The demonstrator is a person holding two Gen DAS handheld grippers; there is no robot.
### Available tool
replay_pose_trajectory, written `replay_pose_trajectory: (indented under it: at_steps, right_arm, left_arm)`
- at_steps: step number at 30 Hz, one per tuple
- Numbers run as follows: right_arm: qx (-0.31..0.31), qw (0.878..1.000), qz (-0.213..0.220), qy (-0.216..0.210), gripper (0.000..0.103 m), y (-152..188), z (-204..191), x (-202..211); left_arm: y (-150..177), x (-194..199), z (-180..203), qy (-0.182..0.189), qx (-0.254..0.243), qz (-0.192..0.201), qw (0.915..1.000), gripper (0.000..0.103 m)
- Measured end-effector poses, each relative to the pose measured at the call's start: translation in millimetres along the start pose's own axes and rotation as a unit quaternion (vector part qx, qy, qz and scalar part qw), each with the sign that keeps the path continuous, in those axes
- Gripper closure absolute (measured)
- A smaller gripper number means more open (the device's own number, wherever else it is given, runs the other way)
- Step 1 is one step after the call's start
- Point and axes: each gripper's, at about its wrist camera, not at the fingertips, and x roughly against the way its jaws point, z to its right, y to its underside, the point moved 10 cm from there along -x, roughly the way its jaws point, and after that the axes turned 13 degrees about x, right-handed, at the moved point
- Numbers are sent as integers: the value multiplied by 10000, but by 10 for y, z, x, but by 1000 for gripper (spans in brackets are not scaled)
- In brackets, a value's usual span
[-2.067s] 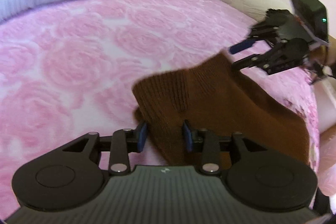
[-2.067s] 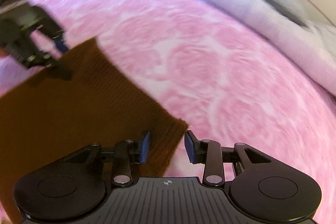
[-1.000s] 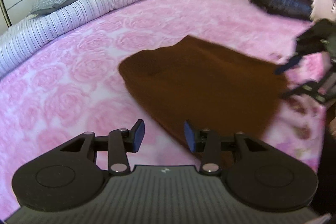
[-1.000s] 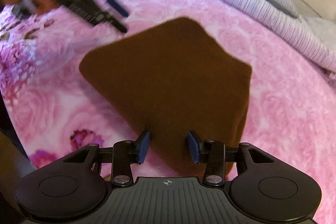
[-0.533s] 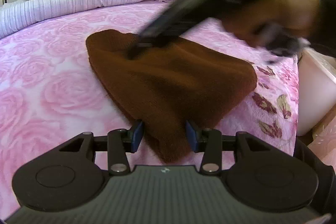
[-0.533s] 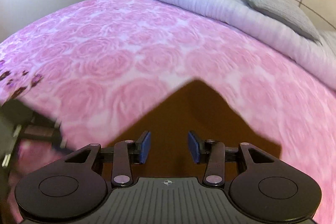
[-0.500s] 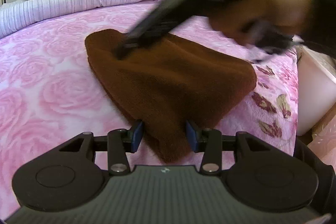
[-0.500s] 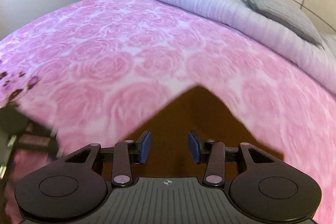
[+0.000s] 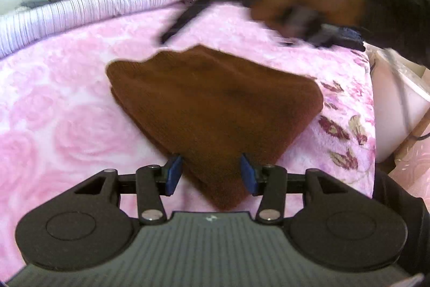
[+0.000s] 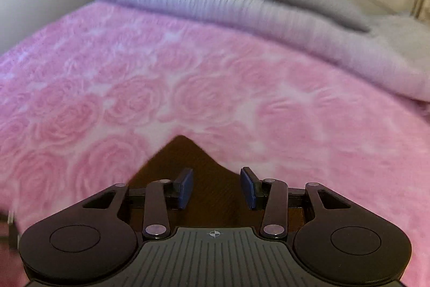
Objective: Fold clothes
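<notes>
Brown knit garment (image 9: 212,109) folded, flat on pink rose blanket (image 9: 67,98). Left gripper (image 9: 211,170) spread wide, grasping nothing; garment's near corner lies between and below blue pads. Right gripper (image 10: 216,187) also wide, empty, above garment's far corner (image 10: 182,152). In left view it's a blur, likely hovering beyond cloth.

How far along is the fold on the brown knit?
Done: the brown knit lies folded into a compact, layered shape on the pink rose blanket.
In hand: nothing; the left gripper and right gripper are open over its corners.
Left: perhaps one more fold or tidying. No other unfolded clothes are in view.
</notes>
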Motion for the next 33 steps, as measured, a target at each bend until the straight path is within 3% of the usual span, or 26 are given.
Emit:
replay_pose_trajectory:
  at_steps: [4, 6, 9, 13, 15, 17, 18, 19, 21, 23, 26, 29, 33]
  right_arm:
    - [127, 9996, 257, -46, 51, 524, -215, 790]
    - [601, 9977, 269, -139, 44, 811, -546, 1062]
    - [1532, 9880, 164, 90, 37, 1160, -1064, 1205]
    - [2948, 9535, -104, 612, 37, 1450, -1597, 916]
    - [3334, 9381, -264, 896, 38, 1500, -1608, 764]
    - [3677, 9214, -418, 1187, 42, 1536, -1593, 624]
    - [3845, 9121, -495, 1332, 64, 1551, -1587, 556]
    - [4011, 9023, -571, 1476, 77, 1566, -1580, 488]
    - [4247, 8887, -607, 1618, 83, 1583, -1555, 432]
    - [4440, 8798, -435, 1640, 85, 1568, -1464, 566]
    - [4910, 8511, -324, 1829, 85, 1624, -1170, 858]
    - [5150, 8334, -714, 1872, 85, 1923, -691, 973]
    - [5120, 8306, -1292, 1767, 81, 2365, -319, 946]
  left_arm:
    - [-52, 182, -146, -396, -589, 108, 9974, 53]
    - [-58, 222, -199, -627, -926, 65, 9937, 43]
    - [-74, 247, -221, -837, -1260, -26, 9885, 41]
    - [-107, 245, -136, -880, -1482, -15, 9850, 37]
    - [-92, 215, -62, -846, -1680, 20, 9822, 22]
    - [-46, 198, 11, -828, -2031, 77, 9756, 18]
    - [-14, 172, 44, -854, -2240, 70, 9708, 18]
    - [26, 122, 70, -896, -2472, 8, 9648, 18]
    - [91, 39, 94, -969, -2889, -48, 9524, 18]
    - [147, -57, 115, -1056, -3339, -80, 9366, 18]
    - [191, -222, 173, -1200, -4023, -46, 9076, 18]
    - [184, -393, 250, -1206, -4507, 53, 8845, 18]
    - [177, -640, 380, -1063, -4976, 123, 8608, 18]
